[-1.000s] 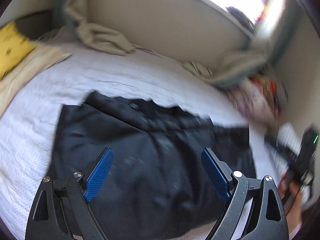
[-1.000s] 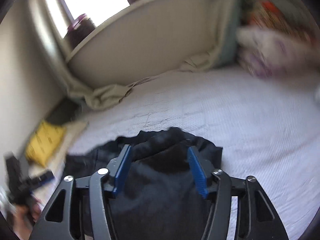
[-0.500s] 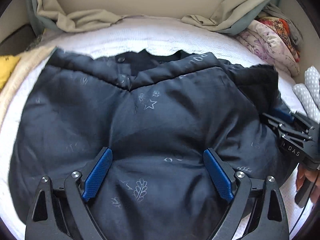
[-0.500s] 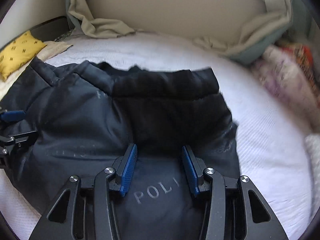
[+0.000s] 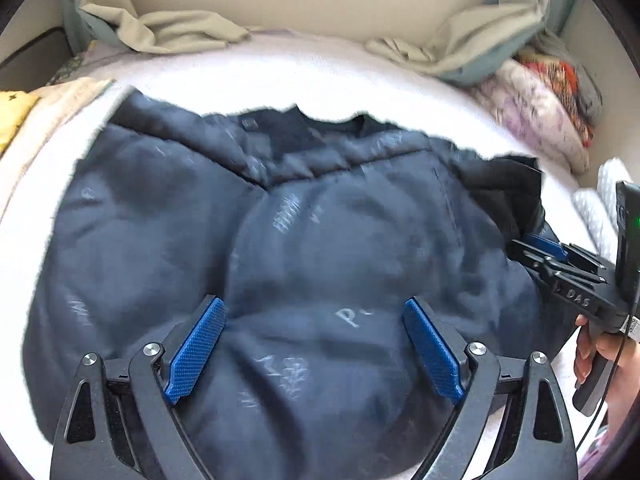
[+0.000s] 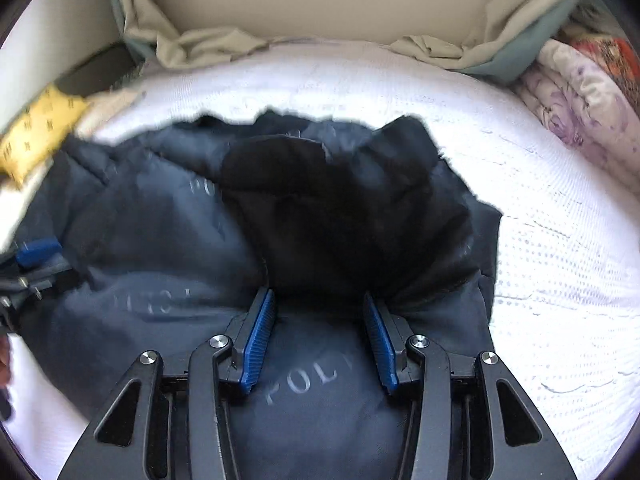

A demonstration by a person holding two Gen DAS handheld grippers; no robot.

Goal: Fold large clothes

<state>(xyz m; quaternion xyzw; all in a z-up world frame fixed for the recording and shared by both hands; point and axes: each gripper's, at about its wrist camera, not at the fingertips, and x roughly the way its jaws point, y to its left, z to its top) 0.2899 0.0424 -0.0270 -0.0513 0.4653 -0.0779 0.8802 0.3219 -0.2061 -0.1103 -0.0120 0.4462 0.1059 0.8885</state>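
Broadly, padded jacket (image 5: 288, 264) spread across white mattress (image 6: 560, 264), collar toward headboard; bare mattress right. Left gripper (image 5: 316, 352) jaws wide apart; right gripper (image 6: 318, 340) part-closed, grip unclear.

The dark padded jacket (image 5: 320, 264) is smeared by motion in the left wrist view, so its pale printed lettering ahead of the jaws cannot be read there. Its near hem runs under the left gripper (image 5: 316, 350) and off the bottom edge. In the right wrist view, whether the right gripper (image 6: 318, 340) pinches the fabric between its jaws cannot be told. Left of those jaws, the yellow cushion (image 6: 36, 132) is blurred and cropped. The hand (image 5: 612, 364) right of the left jaws is cut off.
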